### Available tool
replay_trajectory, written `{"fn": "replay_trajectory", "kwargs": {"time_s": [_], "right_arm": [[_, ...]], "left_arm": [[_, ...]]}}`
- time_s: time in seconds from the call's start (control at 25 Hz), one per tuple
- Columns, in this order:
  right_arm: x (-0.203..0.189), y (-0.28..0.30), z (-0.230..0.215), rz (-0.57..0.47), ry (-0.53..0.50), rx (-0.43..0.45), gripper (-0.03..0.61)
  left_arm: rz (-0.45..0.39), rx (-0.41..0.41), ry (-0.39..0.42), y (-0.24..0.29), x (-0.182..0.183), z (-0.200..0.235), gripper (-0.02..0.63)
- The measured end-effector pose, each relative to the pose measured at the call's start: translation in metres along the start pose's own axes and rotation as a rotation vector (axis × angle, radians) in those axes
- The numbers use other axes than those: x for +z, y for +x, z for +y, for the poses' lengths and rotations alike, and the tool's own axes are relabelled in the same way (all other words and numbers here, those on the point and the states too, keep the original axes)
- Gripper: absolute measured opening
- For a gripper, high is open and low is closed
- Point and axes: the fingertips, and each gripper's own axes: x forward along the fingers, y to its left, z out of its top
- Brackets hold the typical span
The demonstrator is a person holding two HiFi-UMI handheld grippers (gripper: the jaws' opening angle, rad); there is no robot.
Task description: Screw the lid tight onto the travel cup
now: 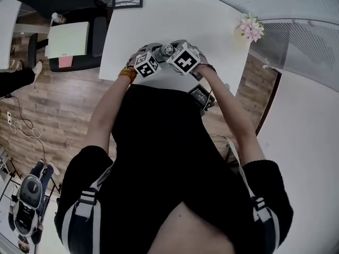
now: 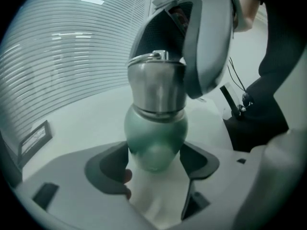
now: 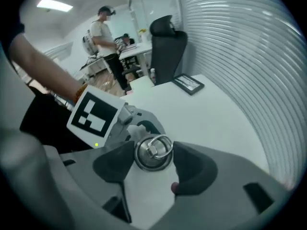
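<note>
I judge the job well along. The brushed steel lid with a ring on top [image 2: 157, 80] already sits square on the neck of the green, round-bodied travel cup [image 2: 156, 138]. What is left is the final tightening. I cannot tell from the seam below the lid whether the thread is fully home, so I treat it as not yet tight.

The left gripper [image 2: 156, 163] clamps the cup's green body from both sides, low down, bracing it. The right gripper [image 3: 153, 147] comes at the lid from above. Its two dark pads meet the lid's rim on the left and right, with the ring showing between them, so it has a grip for turning.

The cup sits between the two grippers over the near edge of the white table [image 1: 175, 15], about midway along it. Whether its base rests on the tabletop I cannot make out.
</note>
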Motion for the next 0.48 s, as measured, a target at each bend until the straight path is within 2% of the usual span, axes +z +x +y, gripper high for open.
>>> {"fn": "replay_trajectory", "kwargs": {"time_s": [0.08, 0.2, 0.28, 0.32, 0.36, 0.4, 0.48], "right_arm": [[-0.002, 0.0, 0.005, 0.068, -0.235, 0.027, 0.259], [-0.011, 0.0, 0.015, 0.146, -0.684, 0.06, 0.258], [-0.015, 0.001, 0.018, 0.173, -0.896, 0.066, 0.258], [-0.016, 0.001, 0.017, 0.181, -0.948, 0.065, 0.258], [-0.017, 0.002, 0.016, 0.183, -0.953, 0.063, 0.26], [-0.017, 0.003, 0.015, 0.173, -0.911, 0.061, 0.262], [-0.014, -0.002, 0.015, 0.099, -0.693, 0.071, 0.337]], "left_arm": [[0.0, -0.003, -0.001, 0.0, 0.0, 0.0, 0.341], [0.004, -0.009, -0.002, 0.001, -0.001, -0.001, 0.342], [0.005, -0.013, -0.005, 0.002, -0.001, -0.002, 0.341], [0.005, -0.013, -0.007, 0.002, -0.001, -0.001, 0.342], [0.005, -0.012, -0.008, 0.003, 0.0, -0.001, 0.342], [0.006, -0.011, -0.01, 0.003, -0.001, -0.001, 0.342], [0.012, -0.011, -0.01, 0.005, 0.0, -0.002, 0.342]]}}
